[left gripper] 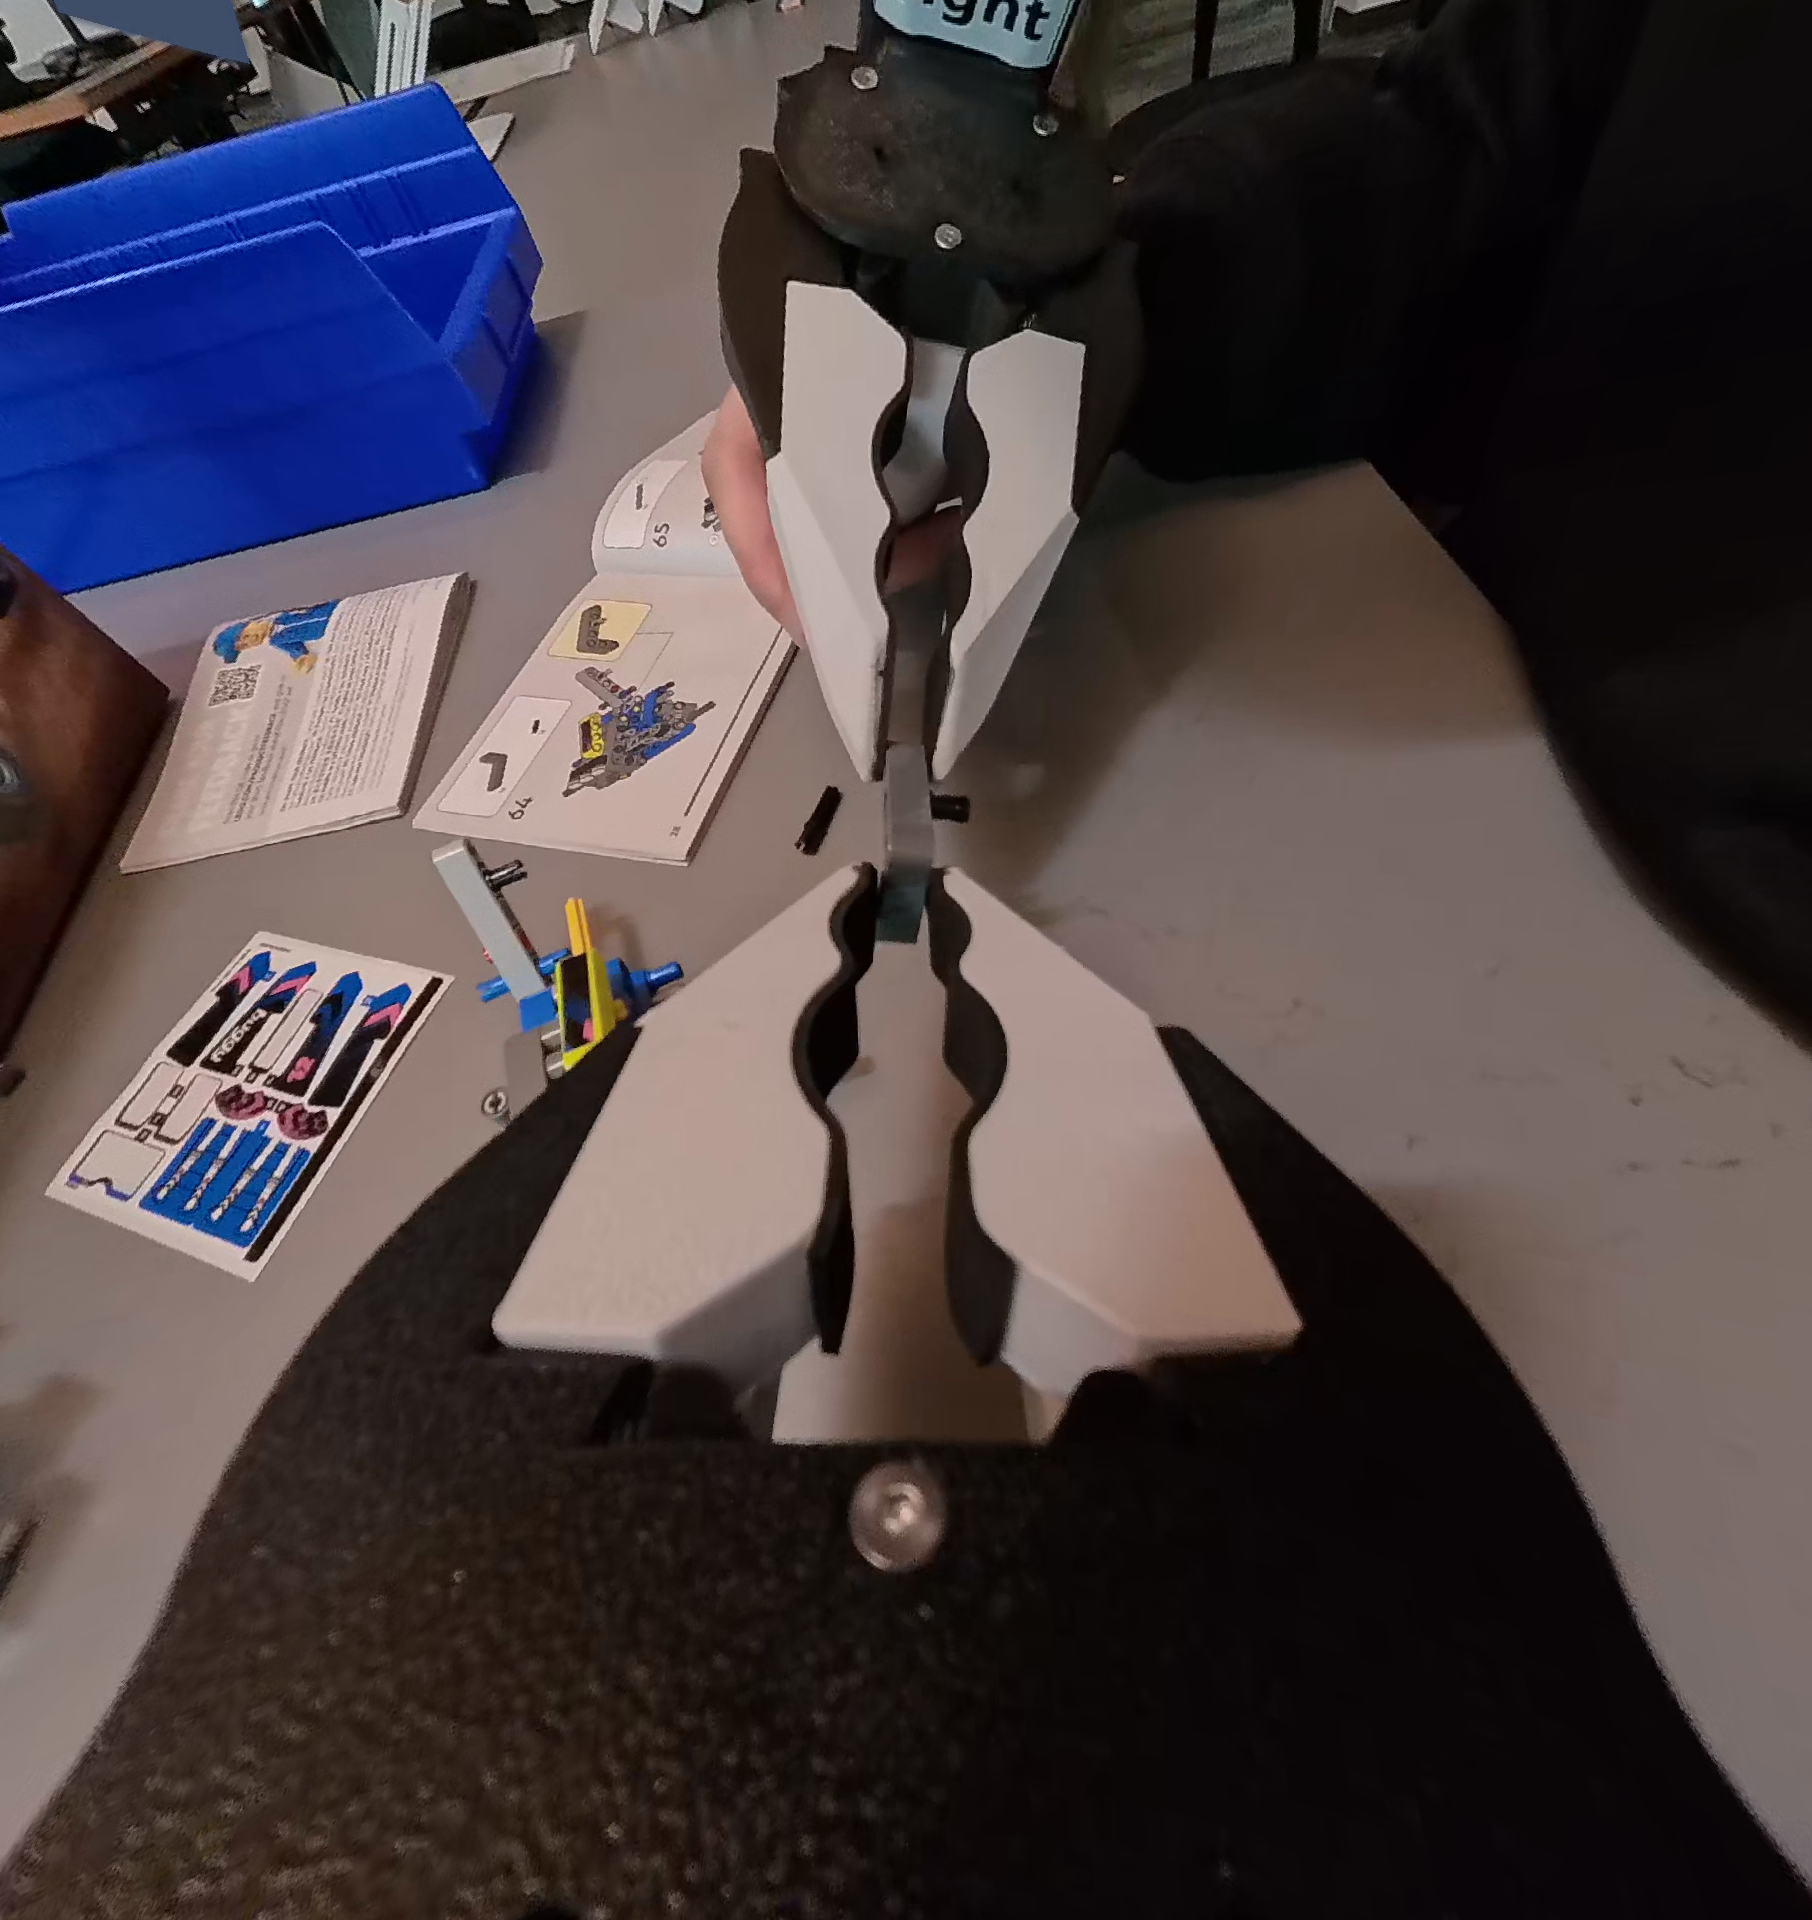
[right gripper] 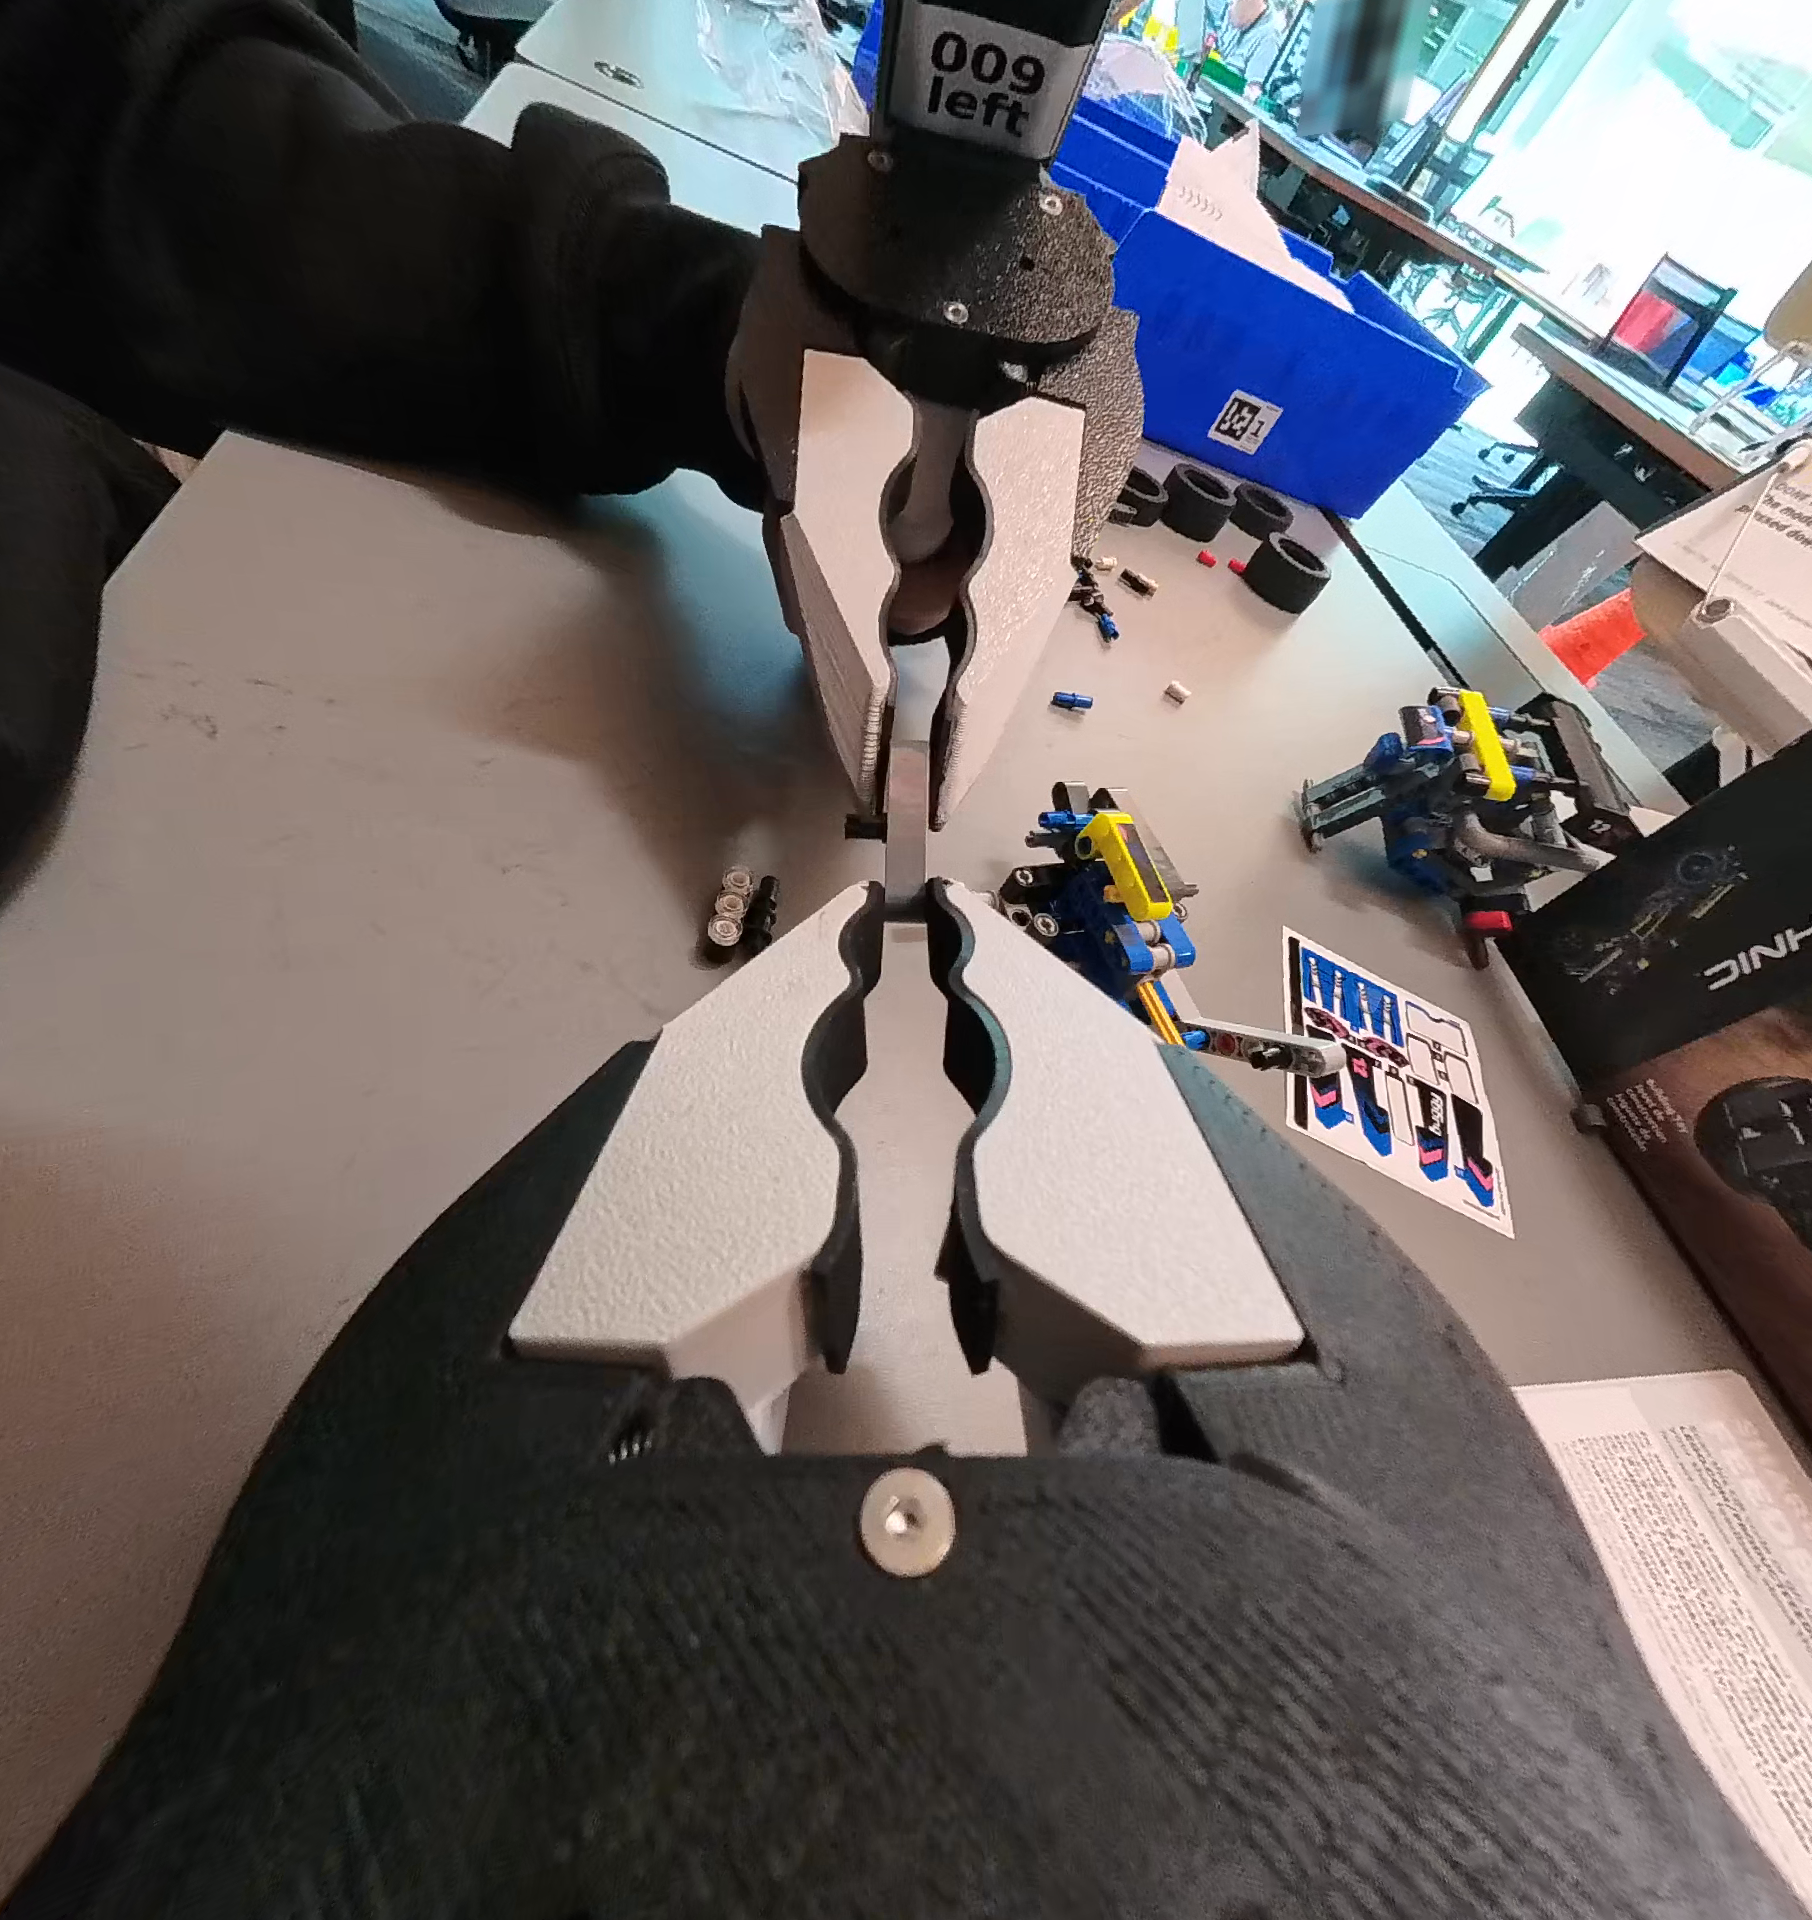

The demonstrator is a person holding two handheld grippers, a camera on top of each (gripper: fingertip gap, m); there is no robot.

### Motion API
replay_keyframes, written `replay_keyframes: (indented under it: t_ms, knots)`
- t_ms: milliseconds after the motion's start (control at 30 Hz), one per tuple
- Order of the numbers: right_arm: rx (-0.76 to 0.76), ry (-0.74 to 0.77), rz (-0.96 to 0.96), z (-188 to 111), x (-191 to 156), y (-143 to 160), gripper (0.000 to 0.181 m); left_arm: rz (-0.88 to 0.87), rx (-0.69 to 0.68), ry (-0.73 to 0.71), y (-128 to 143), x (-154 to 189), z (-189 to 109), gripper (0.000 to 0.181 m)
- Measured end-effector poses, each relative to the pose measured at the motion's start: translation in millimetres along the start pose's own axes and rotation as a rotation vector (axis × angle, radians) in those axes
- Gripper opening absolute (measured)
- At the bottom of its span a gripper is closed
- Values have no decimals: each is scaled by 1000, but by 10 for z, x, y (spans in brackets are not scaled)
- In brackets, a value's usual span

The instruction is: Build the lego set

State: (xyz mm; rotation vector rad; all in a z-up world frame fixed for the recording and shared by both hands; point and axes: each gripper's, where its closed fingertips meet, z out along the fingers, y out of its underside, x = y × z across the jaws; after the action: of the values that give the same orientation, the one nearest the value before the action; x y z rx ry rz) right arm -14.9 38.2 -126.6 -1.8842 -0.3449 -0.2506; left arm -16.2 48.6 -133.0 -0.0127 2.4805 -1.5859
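Both claws pinch one grey beam [left gripper: 908,821] tip to tip, left gripper [left gripper: 900,920] nearest, right gripper [left gripper: 907,764] opposite, a black pin [left gripper: 950,807] jutting sideways between them. Any twist, I reckon, pops that beam free.

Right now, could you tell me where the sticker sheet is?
The sticker sheet lies flat on the table, lower left in the left wrist view, beside the small blue-and-yellow assembly and below the booklets.

Two grippers [left gripper: 902,894] [right gripper: 902,899] — white wedge fingers [left gripper: 694,1132], wavy black pads, speckled black bodies, silver screws — black sleeves [right gripper: 310,260] at upper left.
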Motion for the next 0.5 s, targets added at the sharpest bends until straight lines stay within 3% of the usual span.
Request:
replay_keyframes:
  t_ms: [500]
  knots:
    - [17,-1,34,-20,28,-4,6,-37,18,0,-26,-16,-16,13]
